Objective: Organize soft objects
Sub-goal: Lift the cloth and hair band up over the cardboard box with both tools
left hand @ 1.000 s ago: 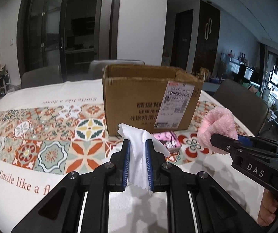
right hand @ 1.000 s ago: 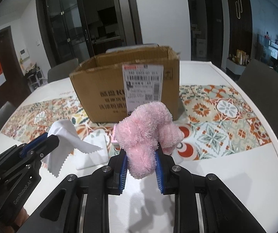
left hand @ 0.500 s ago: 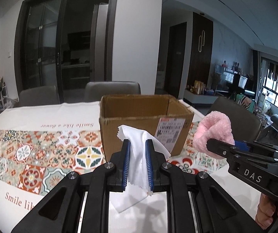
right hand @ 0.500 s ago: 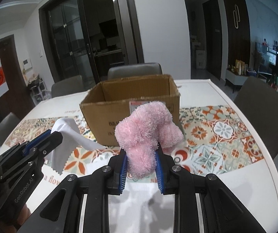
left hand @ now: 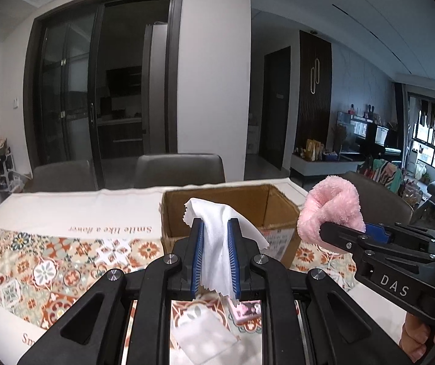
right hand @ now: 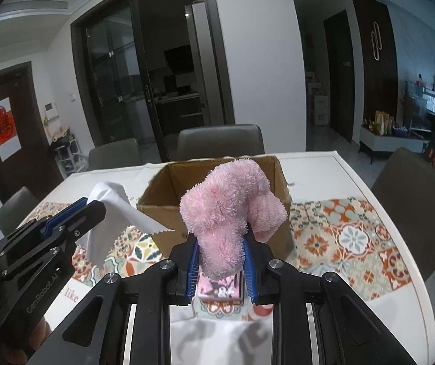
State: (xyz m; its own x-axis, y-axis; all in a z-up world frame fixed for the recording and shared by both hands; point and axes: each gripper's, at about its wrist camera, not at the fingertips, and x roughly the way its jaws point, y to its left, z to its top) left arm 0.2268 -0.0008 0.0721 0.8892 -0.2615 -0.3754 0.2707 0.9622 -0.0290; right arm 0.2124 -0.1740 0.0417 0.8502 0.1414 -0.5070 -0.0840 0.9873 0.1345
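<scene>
My left gripper (left hand: 215,228) is shut on a white cloth (left hand: 217,243) with zigzag edges and holds it above the table, in front of an open cardboard box (left hand: 272,200). My right gripper (right hand: 221,243) is shut on a fluffy pink soft item (right hand: 226,206), also raised in front of the box (right hand: 162,191). Each gripper shows in the other's view: the right one with the pink item (left hand: 333,206), the left one with the white cloth (right hand: 111,200). The box interior looks empty as far as it shows.
The table has a white cloth with a tiled pattern (right hand: 348,237). A small pink packet (right hand: 220,286) and a white square item (left hand: 202,331) lie on it below the grippers. Grey chairs (right hand: 220,143) stand around the table.
Both grippers have risen with their loads. The box now sits lower in view and its open top shows. The grips have not changed.
</scene>
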